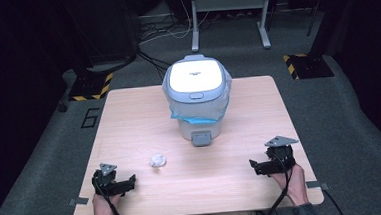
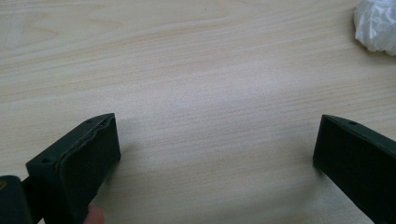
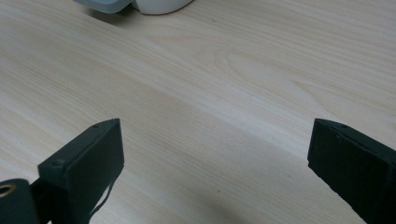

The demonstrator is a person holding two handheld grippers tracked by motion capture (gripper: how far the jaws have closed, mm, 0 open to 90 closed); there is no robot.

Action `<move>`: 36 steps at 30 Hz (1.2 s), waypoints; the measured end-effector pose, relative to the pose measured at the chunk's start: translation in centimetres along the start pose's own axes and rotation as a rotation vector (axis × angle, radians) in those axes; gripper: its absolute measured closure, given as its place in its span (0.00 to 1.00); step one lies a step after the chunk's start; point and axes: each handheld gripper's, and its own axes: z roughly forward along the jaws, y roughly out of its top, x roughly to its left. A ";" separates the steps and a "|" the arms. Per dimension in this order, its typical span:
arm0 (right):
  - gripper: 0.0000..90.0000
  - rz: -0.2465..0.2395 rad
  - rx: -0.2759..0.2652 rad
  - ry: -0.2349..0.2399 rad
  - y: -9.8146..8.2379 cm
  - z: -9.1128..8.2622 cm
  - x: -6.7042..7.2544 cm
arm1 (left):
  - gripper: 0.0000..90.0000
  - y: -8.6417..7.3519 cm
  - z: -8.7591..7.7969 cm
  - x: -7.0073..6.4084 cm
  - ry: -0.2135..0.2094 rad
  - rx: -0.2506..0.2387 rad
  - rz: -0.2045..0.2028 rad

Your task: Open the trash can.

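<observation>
Crumpled white wad point(image 1: 157, 161) on worktop point(image 1: 233, 185) lies just ahead-right of the left tongs point(image 1: 131, 180), well apart from the right tongs point(image 1: 252, 165); both spread wide, empty; bin point(image 1: 197, 94) beyond.

A bin point(image 1: 198, 98) stands at the desk's point(image 1: 129, 121) far middle, a crumpled wad point(image 1: 157, 161) nearer, left of centre, well apart.

A light wooden table point(image 1: 129, 121) carries a lidded bin point(image 1: 198, 99) and a crumpled white wad point(image 1: 157, 161).
</observation>
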 end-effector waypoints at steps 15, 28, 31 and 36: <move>0.03 -0.039 0.004 0.036 2.0 0.6 1.3 | 0.00 0.0 0.0 0.0 0.000 0.000 0.000; 0.03 -0.078 0.006 0.070 3.8 1.4 2.5 | 0.00 0.0 0.0 0.0 0.000 0.000 0.001; 0.03 -0.080 0.009 0.080 4.1 1.8 2.7 | 0.00 0.0 0.0 0.0 0.000 0.001 0.001; 0.03 -0.088 0.010 0.088 4.4 2.0 3.1 | 0.00 0.0 0.0 0.0 0.000 0.001 0.002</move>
